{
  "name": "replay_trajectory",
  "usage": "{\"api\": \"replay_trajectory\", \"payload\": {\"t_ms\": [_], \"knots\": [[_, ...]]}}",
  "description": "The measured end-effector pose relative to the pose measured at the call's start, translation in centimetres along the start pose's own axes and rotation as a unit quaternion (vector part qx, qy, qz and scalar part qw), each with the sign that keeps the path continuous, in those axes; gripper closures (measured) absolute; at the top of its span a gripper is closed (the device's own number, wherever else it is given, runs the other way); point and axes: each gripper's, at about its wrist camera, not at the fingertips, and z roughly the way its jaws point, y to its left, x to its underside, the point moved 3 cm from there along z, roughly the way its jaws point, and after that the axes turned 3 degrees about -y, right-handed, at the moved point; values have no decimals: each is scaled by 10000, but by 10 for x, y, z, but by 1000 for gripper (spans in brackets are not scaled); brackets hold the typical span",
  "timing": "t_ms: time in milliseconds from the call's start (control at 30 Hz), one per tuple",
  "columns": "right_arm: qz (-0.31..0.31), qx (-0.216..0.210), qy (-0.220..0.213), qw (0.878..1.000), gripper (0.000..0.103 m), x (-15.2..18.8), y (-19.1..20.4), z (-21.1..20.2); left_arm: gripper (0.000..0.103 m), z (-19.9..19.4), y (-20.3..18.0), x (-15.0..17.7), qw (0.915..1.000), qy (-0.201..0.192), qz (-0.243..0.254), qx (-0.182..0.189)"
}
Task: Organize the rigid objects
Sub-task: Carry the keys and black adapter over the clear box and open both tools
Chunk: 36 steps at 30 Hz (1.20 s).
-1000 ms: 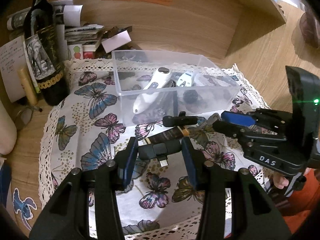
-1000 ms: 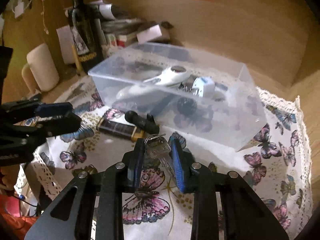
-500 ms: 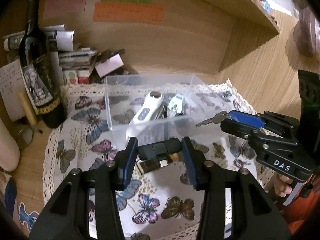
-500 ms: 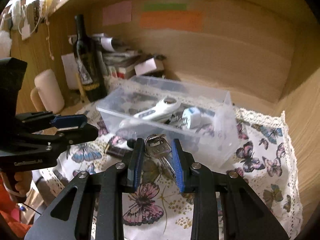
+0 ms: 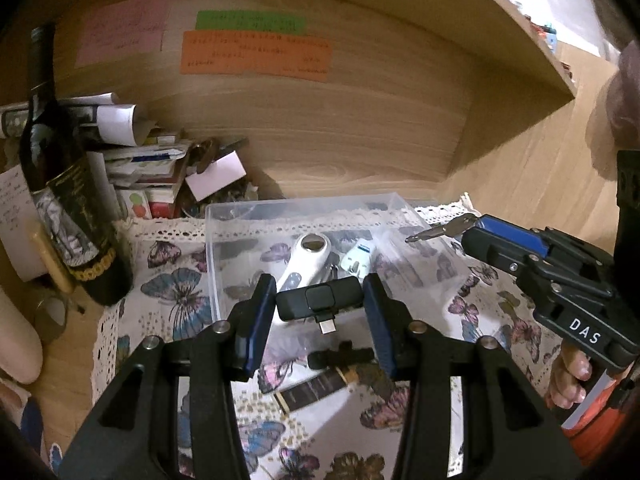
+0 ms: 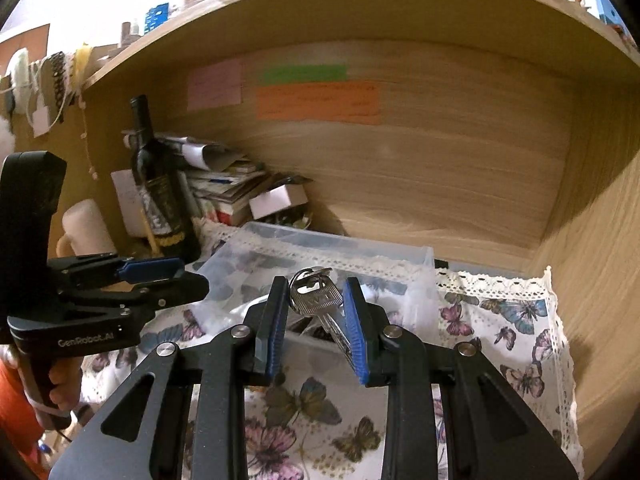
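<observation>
Holding dongle [image 5: 316, 305] crosswise in my left tool [image 5: 320, 312], keys [image 6: 316, 298] pinched in my right tool [image 6: 316, 312]; box [image 5: 224, 216] lies just ahead, below both.

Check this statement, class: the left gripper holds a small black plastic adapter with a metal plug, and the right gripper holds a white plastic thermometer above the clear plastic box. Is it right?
One detail is wrong. The right gripper holds a silver metal key on a ring, not a thermometer, as the right wrist view shows. The left gripper does hold the small black plastic adapter, near the clear plastic box.
</observation>
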Motion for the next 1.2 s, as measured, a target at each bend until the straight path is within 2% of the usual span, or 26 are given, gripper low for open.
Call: {"api": "replay_trajectory", "payload": {"t_ms": [233, 400, 600, 900, 1000, 1067, 1133, 1200], "knots": [[144, 136, 293, 9994, 77, 5, -18, 31, 58, 35, 1, -6, 9996, 221, 73, -148], [116, 194, 670, 9975, 77, 18, -26, 59, 58, 64, 10, 0, 9984, 529, -39, -186], [223, 191, 1023, 9943, 77, 31, -33, 82, 58, 85, 16, 8, 9972, 713, -40, -234], [286, 234, 1228, 9917, 77, 37, -38, 92, 58, 92, 12, 12, 9967, 792, 41, -185], [295, 223, 1254, 9914, 77, 37, -38, 93, 54, 91, 13, 11, 9966, 801, -20, -183], [312, 179, 1251, 9915, 74, 37, -39, 91, 52, 87, 13, 11, 9968, 776, -58, -191], [321, 187, 1189, 9922, 66, 35, -38, 86, 51, 80, 13, 10, 9971, 730, -83, -186], [308, 170, 1090, 9934, 61, 31, -36, 79, 45, 70, 11, 8, 9977, 633, -87, -217]]}}
